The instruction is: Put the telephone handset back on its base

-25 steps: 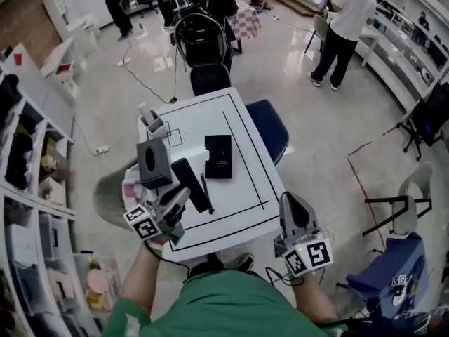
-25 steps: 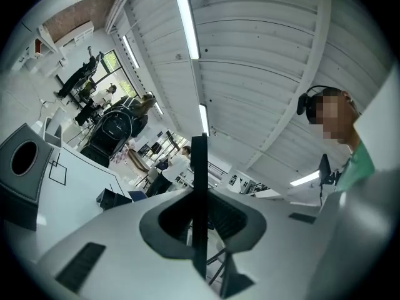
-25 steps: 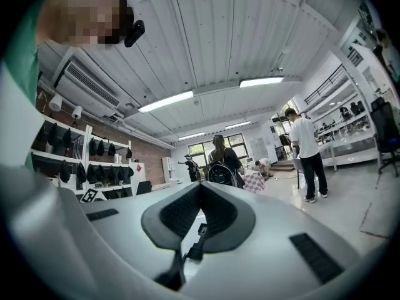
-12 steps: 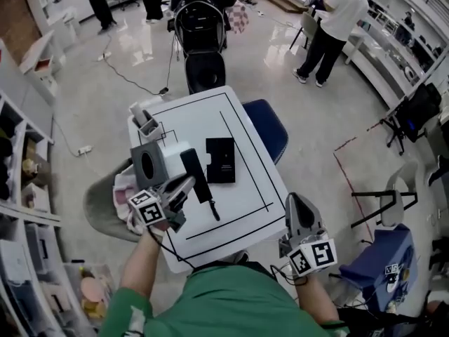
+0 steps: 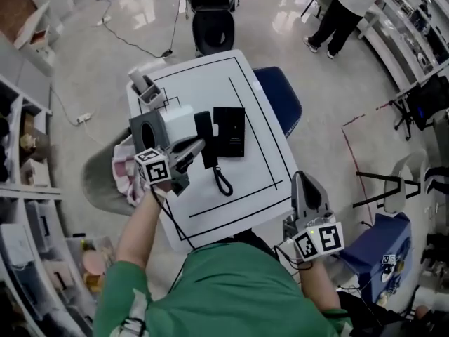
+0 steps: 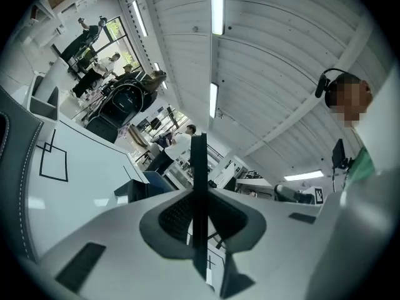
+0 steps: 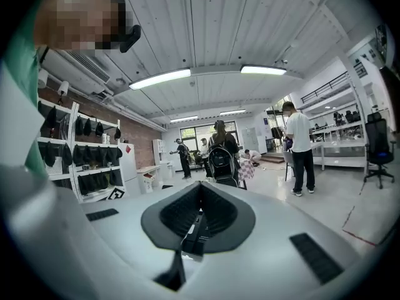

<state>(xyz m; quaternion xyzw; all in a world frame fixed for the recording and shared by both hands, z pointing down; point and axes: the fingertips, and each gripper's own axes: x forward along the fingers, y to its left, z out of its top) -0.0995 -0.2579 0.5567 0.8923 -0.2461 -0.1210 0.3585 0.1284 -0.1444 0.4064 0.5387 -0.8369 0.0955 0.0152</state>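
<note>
Head view: the left gripper [image 5: 196, 148] holds the handset [image 5: 205, 135] just beside the base [image 5: 230, 132]. It should be squared over the cradle and lowered flat, with the cord [image 5: 223, 182] kept loose.

Left gripper view: the jaws are clamped on the handset's edge [image 6: 199, 161].

Right gripper view: the right gripper [image 7: 199, 200] has its jaws pressed together, with nothing between them.

Grey box [image 5: 146, 133] on white table [image 5: 203, 83]

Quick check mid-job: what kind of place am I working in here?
Probably a lab or workshop hall: a white table marked with black outlines, storage shelving along the left wall, and a person standing by long benches on the right.
</note>
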